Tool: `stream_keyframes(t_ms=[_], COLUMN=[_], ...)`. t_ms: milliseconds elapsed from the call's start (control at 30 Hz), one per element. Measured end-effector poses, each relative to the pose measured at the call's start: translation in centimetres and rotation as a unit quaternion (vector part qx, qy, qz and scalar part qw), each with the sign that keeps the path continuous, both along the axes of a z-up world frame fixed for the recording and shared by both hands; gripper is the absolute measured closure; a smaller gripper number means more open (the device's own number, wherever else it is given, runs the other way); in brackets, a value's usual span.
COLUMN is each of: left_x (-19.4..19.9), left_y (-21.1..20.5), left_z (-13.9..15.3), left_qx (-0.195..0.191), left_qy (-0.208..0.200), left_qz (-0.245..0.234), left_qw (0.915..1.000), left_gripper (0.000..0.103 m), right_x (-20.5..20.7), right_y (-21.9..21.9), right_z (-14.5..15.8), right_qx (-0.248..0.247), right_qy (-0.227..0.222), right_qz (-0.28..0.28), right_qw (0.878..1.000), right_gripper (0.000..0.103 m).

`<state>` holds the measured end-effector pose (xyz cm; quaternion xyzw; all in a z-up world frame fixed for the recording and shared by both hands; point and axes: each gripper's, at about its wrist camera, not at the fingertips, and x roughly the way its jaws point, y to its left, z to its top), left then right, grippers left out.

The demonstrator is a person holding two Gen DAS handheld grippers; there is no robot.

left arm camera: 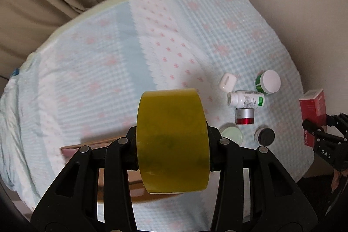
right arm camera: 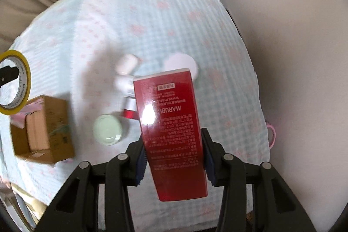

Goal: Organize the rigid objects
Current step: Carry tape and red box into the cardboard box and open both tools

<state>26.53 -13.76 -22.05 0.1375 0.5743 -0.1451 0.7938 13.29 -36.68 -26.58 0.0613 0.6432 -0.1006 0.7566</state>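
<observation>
My left gripper (left arm camera: 171, 145) is shut on a yellow roll of tape (left arm camera: 171, 138), held above an open cardboard box (left arm camera: 113, 166) that it mostly hides. The tape roll (right arm camera: 15, 84) and the box (right arm camera: 43, 127) also show at the left of the right wrist view. My right gripper (right arm camera: 173, 156) is shut on a red carton (right arm camera: 171, 129) printed MARUBI, held above the bed. The carton (left arm camera: 313, 114) and the right gripper (left arm camera: 322, 134) show at the right edge of the left wrist view.
On the blue-checked bedcover (left arm camera: 108, 58) lie a white earbud case (left arm camera: 226, 82), a green jar with white lid (left arm camera: 268, 82), a white pill bottle (left arm camera: 245, 99), a silver-red jar (left arm camera: 244, 116), a black-lidded jar (left arm camera: 265, 136) and a pale green lid (right arm camera: 107, 126). Beige curtain behind, wall right.
</observation>
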Motion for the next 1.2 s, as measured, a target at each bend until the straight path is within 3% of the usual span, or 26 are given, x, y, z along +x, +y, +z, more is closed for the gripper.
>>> stream_keyframes(t_ms=[133,300,533,700,933,1200], left_x=[-1.5,-3.1,-4.0,-3.8,-2.3,-0.7], left_y=[4.9,11.0,18.8,22.3,24.8,24.4], left_z=[2.7,4.0,1.1,-3.5,-11.4,-18.3], left_qx=[-0.009,-0.003,0.019,0.044,0.074,0.099], left_qy=[-0.01,-0.015,0.01,0.035,0.075,0.103], left_qz=[-0.005,-0.014,-0.028,-0.031,-0.028,-0.029], left_qw=[0.9999,0.9998,0.9994,0.9979,0.994,0.9893], left_gripper=[0.065,0.065,0.066,0.066,0.066,0.066], right_x=[0.4,0.3,1.1,2.5,4.3,6.2], right_y=[4.6,11.5,20.4,26.7,33.1,34.7], right_z=[2.7,6.3,6.9,3.8,-3.3,-12.1], right_qx=[-0.001,0.006,0.078,0.109,0.133,0.125], right_qy=[-0.017,-0.05,-0.061,-0.048,-0.005,0.04], right_qz=[0.035,0.067,0.059,0.056,0.067,0.067], right_qw=[0.999,0.996,0.993,0.991,0.989,0.989], right_gripper=[0.062,0.062,0.062,0.062,0.062,0.062])
